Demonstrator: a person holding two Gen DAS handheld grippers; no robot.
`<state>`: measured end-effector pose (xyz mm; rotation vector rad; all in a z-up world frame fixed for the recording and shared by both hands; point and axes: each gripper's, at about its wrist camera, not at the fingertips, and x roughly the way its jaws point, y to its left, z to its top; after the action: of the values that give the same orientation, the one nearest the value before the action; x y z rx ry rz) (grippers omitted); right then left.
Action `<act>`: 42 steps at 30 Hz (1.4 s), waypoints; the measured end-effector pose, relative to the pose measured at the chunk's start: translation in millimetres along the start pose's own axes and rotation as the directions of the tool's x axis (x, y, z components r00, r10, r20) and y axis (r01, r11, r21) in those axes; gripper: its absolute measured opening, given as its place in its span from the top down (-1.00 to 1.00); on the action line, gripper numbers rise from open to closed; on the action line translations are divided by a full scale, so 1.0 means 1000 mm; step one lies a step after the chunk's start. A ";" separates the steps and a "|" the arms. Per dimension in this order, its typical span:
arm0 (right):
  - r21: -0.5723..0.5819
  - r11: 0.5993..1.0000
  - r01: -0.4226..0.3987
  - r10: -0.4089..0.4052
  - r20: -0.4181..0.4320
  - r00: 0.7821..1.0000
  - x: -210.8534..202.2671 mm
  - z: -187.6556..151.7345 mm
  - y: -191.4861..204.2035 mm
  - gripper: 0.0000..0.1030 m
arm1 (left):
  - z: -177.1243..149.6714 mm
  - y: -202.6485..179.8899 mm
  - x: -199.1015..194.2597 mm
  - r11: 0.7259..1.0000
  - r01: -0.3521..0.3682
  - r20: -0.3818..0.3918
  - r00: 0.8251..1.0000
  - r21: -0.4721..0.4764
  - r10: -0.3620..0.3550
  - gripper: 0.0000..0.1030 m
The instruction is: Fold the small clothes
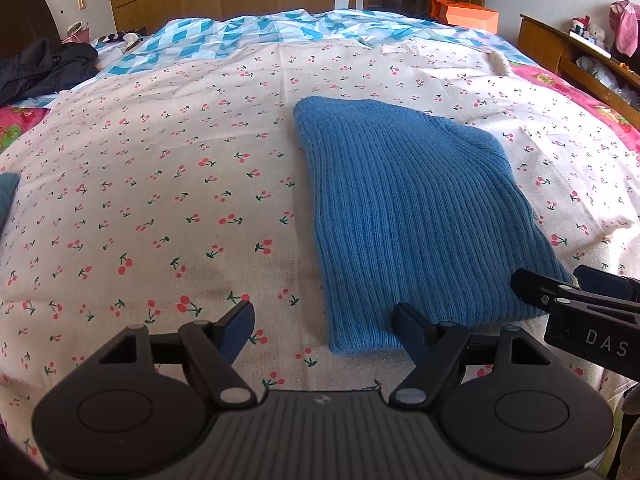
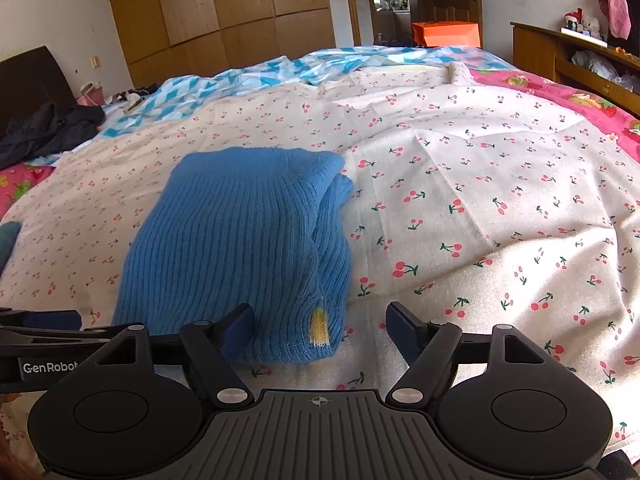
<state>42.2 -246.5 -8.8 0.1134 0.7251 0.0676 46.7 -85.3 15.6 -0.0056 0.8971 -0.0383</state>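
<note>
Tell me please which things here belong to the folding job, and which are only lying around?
Part of the job:
- blue knitted garment, folded on the cherry-print sheet
- left gripper, fingers open
- right gripper, fingers open

Just lying about:
- dark jacket
- orange bag
- soft toys on the headboard shelf

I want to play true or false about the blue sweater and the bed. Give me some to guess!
1. The blue sweater lies folded on the cherry sheet. True.
2. The left gripper squeezes the sweater. False: its jaws are open, holding nothing.
3. The right gripper is open. True.
4. The sweater is red. False: blue, with a small yellow patch.
5. An orange bag sits beyond the bed. True.
</note>
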 end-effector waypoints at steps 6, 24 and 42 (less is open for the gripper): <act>0.001 1.000 0.001 -0.001 -0.007 1.000 -0.001 -0.001 0.001 -0.49 | -0.002 0.001 -0.003 1.000 0.002 -0.001 1.000 -0.003 -0.002 -0.57; -0.001 1.000 -0.001 0.001 -0.036 0.999 -0.013 -0.009 0.005 -0.51 | -0.013 0.003 -0.010 1.000 0.000 -0.022 1.000 0.009 0.000 -0.57; -0.012 1.000 0.011 -0.012 -0.061 0.998 -0.021 -0.015 0.012 -0.57 | -0.012 -0.001 -0.013 1.000 0.001 -0.026 1.000 0.019 -0.001 -0.68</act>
<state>16.8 -235.6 -4.7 0.0968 0.7866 0.0647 29.0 -85.7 17.8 0.0125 0.9226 -0.0482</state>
